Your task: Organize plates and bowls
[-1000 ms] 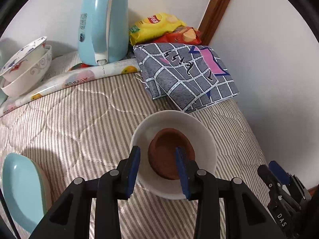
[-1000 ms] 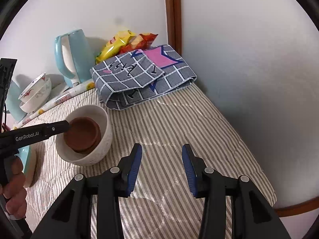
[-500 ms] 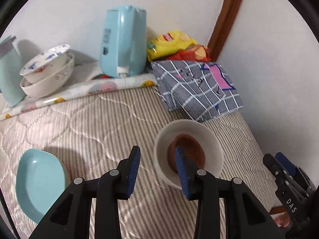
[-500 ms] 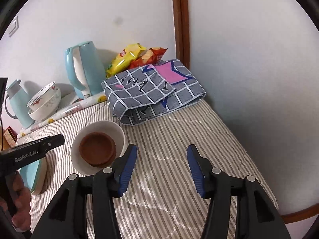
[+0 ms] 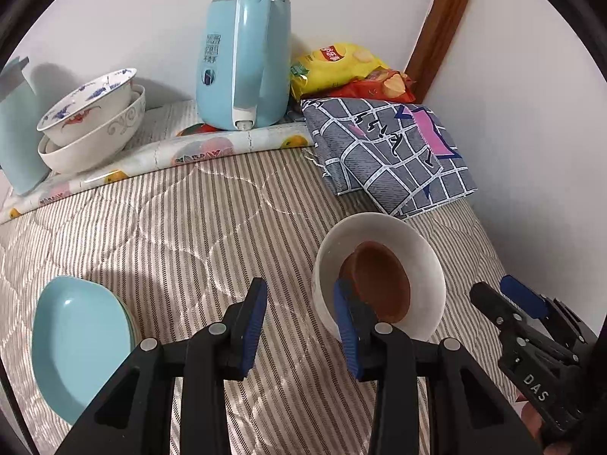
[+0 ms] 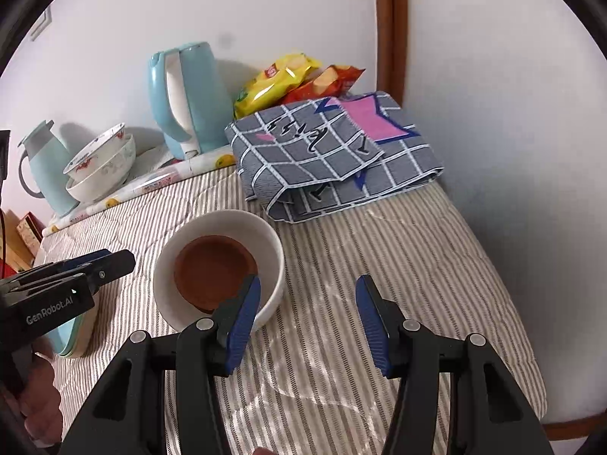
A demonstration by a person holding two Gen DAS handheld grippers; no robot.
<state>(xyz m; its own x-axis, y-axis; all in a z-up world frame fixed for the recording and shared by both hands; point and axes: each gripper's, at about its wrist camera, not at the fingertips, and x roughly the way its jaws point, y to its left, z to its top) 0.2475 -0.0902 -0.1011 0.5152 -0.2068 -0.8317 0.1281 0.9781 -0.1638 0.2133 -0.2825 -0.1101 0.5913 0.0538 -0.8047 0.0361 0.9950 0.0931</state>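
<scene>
The white bowl [image 5: 379, 276] stands on the striped bedcover [image 5: 189, 227] with the brown bowl [image 5: 383, 280] inside it. The left gripper [image 5: 299, 326] hovers just left of this bowl, its jaws parted and holding nothing. The right gripper [image 6: 307, 322] is beside the bowl's right side, jaws open wider and empty. A light blue plate [image 5: 79, 341] lies further left.

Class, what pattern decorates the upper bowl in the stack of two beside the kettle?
Blue and red painted motifs on the white upper stacked bowl, clearest in the left wrist view.
</scene>
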